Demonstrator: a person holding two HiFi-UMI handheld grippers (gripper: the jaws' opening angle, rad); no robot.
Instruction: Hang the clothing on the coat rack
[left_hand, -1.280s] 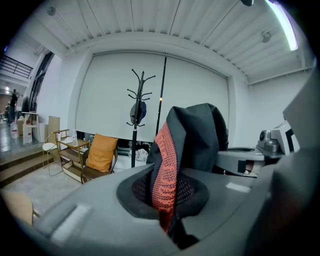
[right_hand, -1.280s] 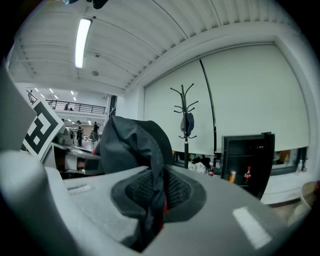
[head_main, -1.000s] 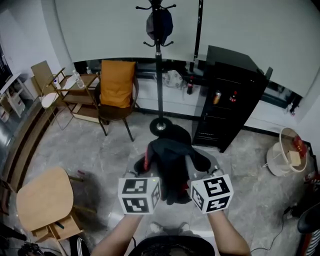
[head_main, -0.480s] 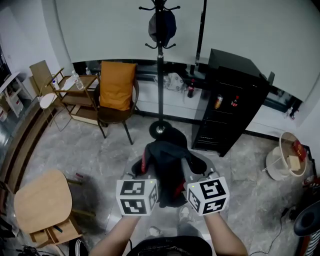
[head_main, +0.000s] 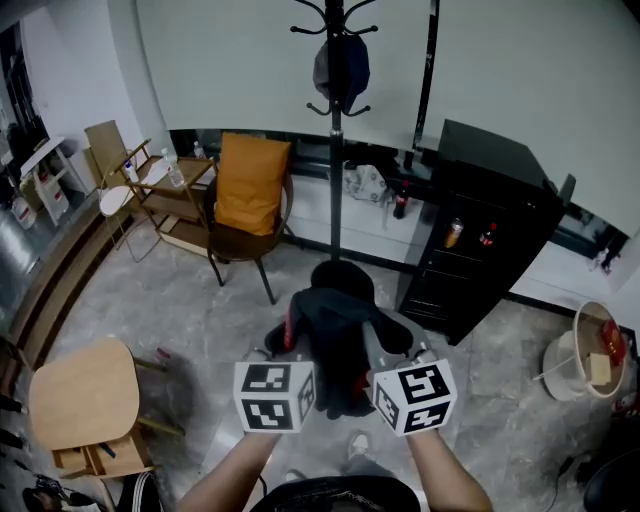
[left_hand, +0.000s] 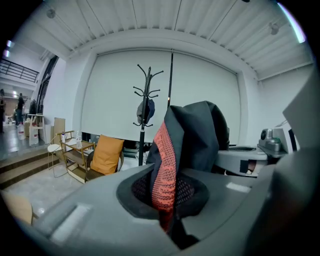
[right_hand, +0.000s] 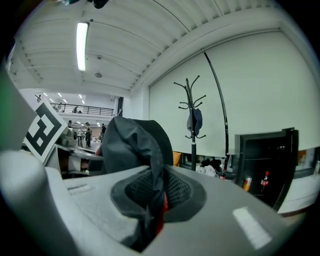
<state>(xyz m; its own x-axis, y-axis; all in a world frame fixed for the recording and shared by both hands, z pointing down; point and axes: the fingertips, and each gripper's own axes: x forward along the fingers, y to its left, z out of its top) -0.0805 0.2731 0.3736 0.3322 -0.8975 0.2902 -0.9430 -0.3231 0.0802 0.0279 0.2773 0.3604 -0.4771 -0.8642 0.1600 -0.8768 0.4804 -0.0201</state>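
Both grippers grip one bunched dark garment (head_main: 335, 325), held low in front of the person and well short of the coat rack (head_main: 335, 170). The left gripper (left_hand: 167, 220) has its jaws closed tight on a fold with red knit trim. The right gripper (right_hand: 151, 222) pinches a dark fold that shows a sliver of red. In the head view the cloth covers both sets of fingertips, and its crumpled shape hides what kind of garment it is. The rack's top is cut off by the upper edge, and its round base is partly hidden behind the garment. A dark item (head_main: 341, 70) hangs on the rack's hooks, too small to identify.
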